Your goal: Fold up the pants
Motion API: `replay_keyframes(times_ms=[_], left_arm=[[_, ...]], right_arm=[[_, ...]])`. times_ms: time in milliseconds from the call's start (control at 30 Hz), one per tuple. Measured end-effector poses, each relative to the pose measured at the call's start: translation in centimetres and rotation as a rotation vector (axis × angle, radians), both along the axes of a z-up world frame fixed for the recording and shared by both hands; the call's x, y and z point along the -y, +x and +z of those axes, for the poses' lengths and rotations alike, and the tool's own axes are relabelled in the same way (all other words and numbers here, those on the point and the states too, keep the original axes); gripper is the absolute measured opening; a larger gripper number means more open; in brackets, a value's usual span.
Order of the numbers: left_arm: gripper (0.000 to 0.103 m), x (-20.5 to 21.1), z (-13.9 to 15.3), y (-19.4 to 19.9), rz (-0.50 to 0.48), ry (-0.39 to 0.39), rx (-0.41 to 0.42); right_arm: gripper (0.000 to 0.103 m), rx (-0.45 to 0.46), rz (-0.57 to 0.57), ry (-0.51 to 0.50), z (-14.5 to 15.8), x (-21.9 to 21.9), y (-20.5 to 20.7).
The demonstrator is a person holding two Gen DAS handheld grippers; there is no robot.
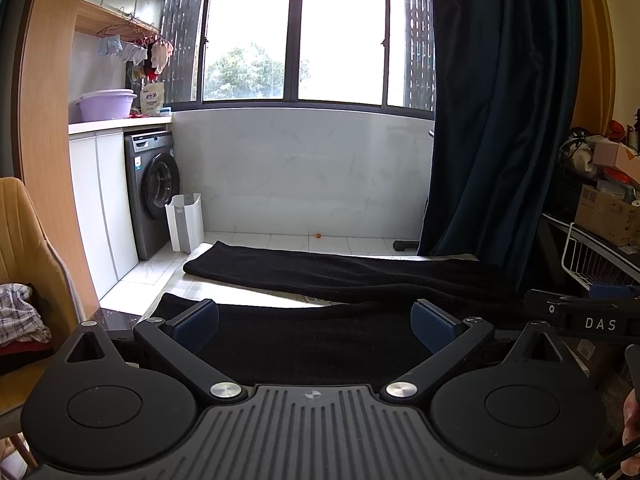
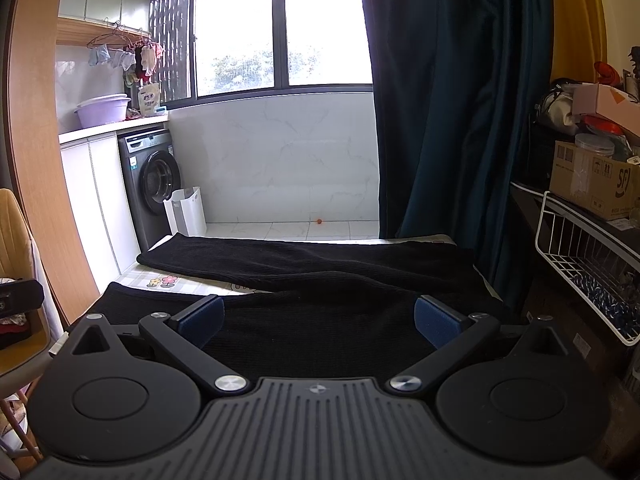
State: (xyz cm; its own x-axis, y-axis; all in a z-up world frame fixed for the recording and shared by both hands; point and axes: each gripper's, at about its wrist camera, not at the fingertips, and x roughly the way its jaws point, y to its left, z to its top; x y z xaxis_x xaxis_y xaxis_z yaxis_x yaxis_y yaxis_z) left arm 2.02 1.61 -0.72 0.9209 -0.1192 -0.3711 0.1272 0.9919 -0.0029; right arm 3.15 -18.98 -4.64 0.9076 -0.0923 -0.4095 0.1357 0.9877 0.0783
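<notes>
Both tongs, left (image 1: 316, 322) and right (image 2: 320, 318), gape above the pants' (image 2: 304, 268) near edge.

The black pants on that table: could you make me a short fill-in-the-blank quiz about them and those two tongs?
1. The black ribbed fabric pants lie spread with their two legs ____.
2. Both the left tongs and the right tongs stand ____, gripping nothing.
3. On the floor behind sits a grey front-loading ____ machine.

Missing words: apart; open; washing

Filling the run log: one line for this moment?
pants spread flat | left gripper open | right gripper open | fold unstarted
</notes>
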Motion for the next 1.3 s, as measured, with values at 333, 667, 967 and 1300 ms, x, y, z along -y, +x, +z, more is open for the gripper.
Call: replay_keyframes(times_ms=[333,667,967,1300], left_arm=[[0.103,-1.0,-0.6,4.4,0.010,-0.047,-0.044],[0.103,-4.1,-3.7,11.8,0.110,-0.117,-0.156],[0.103,-6.6,-6.0,16.3,0.194,-0.173,-0.280],[0.089,-8.9,-9.1,19.5,0.270,-0.317,-0.404]], right_arm=[[0.103,-0.013,-0.038,-0.019,-1.1,2.5,1.6],[0.103,-0.055,-0.092,0.018,-5.9,9.9,6.3],[0.103,-0.094,-0.112,0.064,-9.4,13.3,9.7],[0.103,-0.147,-0.134,0.091,-12.9,15.2,13.4]])
